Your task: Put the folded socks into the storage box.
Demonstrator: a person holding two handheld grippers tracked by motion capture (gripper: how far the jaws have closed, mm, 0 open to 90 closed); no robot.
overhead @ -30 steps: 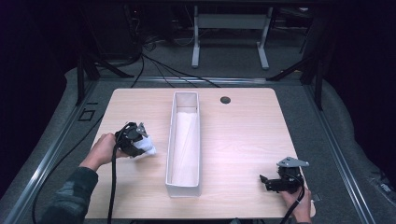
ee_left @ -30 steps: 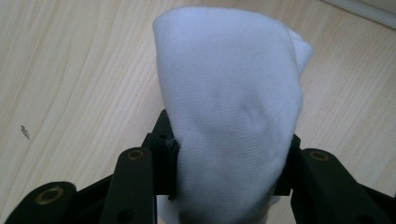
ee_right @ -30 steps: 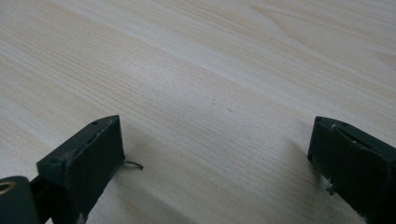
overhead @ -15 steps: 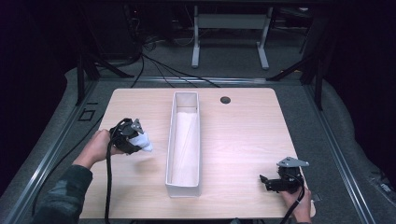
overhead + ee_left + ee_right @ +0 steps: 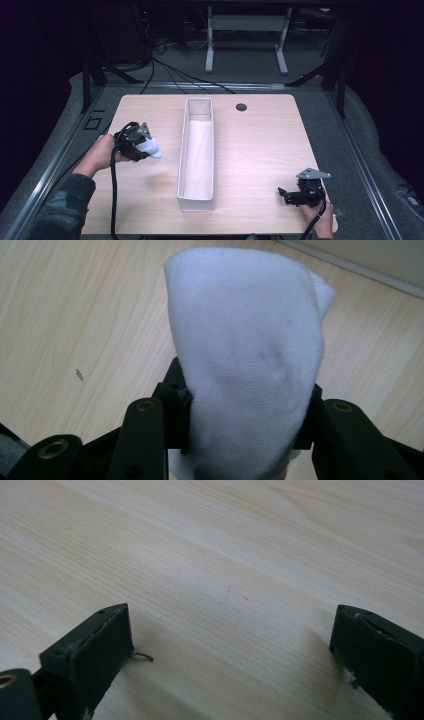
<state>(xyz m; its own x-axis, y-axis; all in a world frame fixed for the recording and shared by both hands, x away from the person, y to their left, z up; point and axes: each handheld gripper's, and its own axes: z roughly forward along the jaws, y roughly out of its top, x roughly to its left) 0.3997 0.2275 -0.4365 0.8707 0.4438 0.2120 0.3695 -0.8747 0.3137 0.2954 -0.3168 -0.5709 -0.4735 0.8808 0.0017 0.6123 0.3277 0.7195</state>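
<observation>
Two hand-held grippers were at the table (image 5: 260, 145): the left hand-held gripper (image 5: 145, 144) pinched a white sock (image 5: 247, 360) just left of the long white bin (image 5: 197, 150); the right hand-held gripper (image 5: 232, 645) rested spread over bare wood.

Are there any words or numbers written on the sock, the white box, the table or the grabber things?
None: no words, numbers or signs can be read anywhere.
White sock, held in the left gripper: plain fabric, no print.
Long white box: plain walls, no label.
Wooden table: bare wood grain, with a dark round hole.
Right gripper: plain black fingers, no markings.
</observation>
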